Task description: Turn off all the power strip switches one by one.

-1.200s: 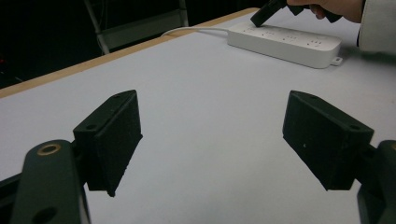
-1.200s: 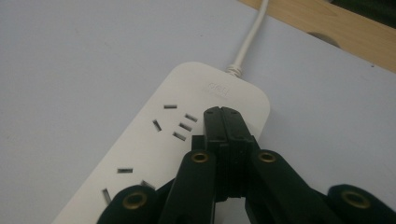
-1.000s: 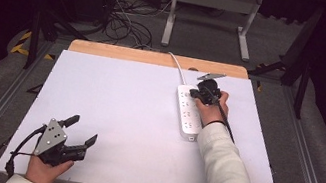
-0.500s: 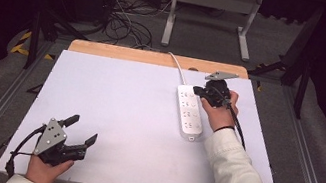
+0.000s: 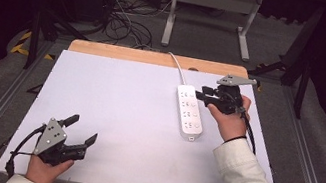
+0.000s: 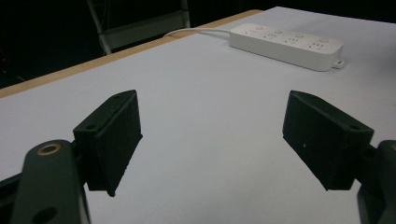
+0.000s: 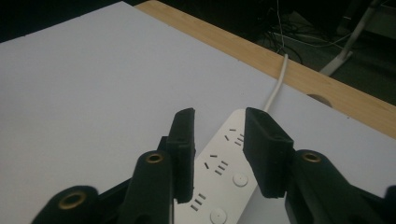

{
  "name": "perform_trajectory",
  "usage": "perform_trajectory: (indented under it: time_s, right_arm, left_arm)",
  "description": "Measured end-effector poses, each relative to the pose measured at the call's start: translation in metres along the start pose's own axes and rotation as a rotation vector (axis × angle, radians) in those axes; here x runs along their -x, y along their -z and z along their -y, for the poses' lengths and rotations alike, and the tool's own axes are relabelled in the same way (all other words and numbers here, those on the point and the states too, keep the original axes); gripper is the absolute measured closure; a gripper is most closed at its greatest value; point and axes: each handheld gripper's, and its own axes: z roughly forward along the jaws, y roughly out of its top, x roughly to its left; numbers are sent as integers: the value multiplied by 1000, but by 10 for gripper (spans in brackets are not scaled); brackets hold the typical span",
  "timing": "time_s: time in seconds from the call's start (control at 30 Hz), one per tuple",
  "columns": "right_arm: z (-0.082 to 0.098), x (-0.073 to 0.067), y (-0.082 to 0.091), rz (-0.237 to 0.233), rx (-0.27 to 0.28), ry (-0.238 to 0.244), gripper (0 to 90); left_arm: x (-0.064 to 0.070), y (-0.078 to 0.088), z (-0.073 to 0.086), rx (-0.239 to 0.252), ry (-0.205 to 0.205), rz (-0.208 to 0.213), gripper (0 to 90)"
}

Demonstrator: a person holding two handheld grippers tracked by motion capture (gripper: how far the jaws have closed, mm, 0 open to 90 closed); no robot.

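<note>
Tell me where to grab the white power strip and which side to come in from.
Grip the power strip across its narrow width near the middle, jaws on the two long side walls, coming straight down from above. It lies flat on the table, long and slim, so the sides are the only faces a jaw can close on. The right gripper hangs just beside it, partly open; the cord leaves the far end, so avoid that end.

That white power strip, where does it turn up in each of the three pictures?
High view: the power strip lies right of centre on the table.
Left gripper view: far off at upper right.
Right gripper view: close at bottom centre, between the tongs.
Shared landmark: its white cord, running to the table's wooden far edge.
</note>
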Motion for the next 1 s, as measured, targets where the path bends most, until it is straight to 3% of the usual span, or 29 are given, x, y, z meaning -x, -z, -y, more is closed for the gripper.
perform_trajectory:
  time_s: [0.2,0.57,0.87,1.0]
  right_arm:
    - [9,-9,19,-11,18,0,471]
    - [35,-28,45,-50,69,33,311]
    - [67,-47,57,-131,114,73,238]
    - [83,-54,58,-168,92,79,168]
  left_arm:
    - [0,0,0,0,-1,-1,199]
    - [1,0,0,1,3,1,199]
    - [1,0,0,3,-1,0,199]
    - [1,0,0,4,-2,-1,199]
